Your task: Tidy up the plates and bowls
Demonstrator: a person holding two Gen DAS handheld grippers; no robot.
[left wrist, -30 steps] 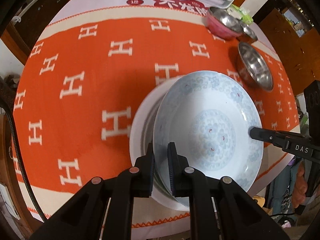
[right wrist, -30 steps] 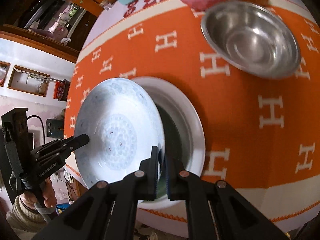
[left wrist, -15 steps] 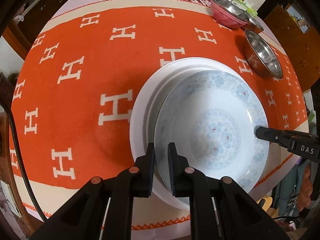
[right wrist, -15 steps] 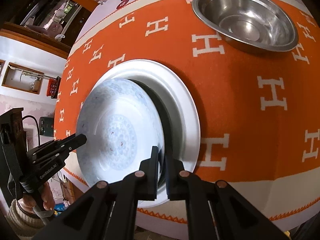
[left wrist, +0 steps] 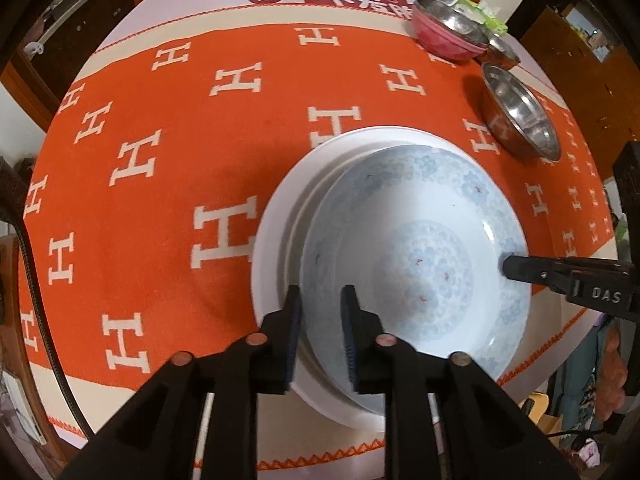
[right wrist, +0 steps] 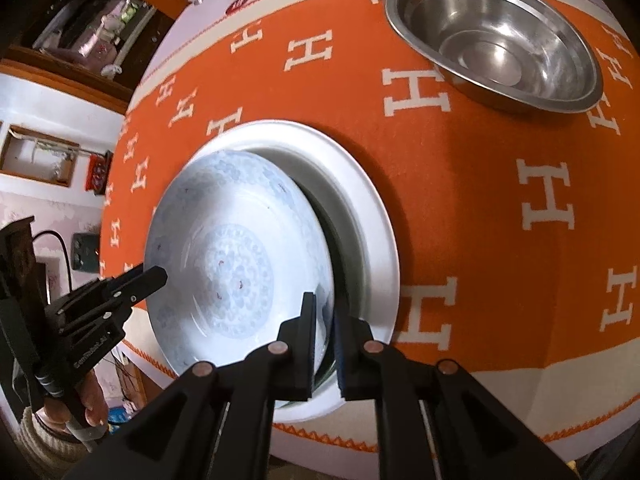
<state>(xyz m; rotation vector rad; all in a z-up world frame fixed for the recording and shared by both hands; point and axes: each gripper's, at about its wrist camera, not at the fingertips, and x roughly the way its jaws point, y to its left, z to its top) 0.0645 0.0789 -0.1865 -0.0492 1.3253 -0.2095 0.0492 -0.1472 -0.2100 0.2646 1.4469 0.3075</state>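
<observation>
1. The left gripper (left wrist: pixel 320 336) has its fingers (left wrist: pixel 291 320) spread a little, having just been opening; the near rim of the blue-patterned plate (left wrist: pixel 420 256) passes between them without either pad pressing it.
2. The right gripper (right wrist: pixel 324 344) has narrowly parted fingers (right wrist: pixel 307 332) straddling the same plate's (right wrist: pixel 224 268) opposite rim, having just loosened; I cannot tell whether the pads touch.
3. The patterned plate lies tilted inside the larger white plate (left wrist: pixel 276 216), offset toward the right fingers.
4. Beyond the fingertips, on the orange desk cloth (left wrist: pixel 168 200), stand a steel bowl (right wrist: pixel 496 36) and a pink bowl (left wrist: pixel 444 36).
</observation>
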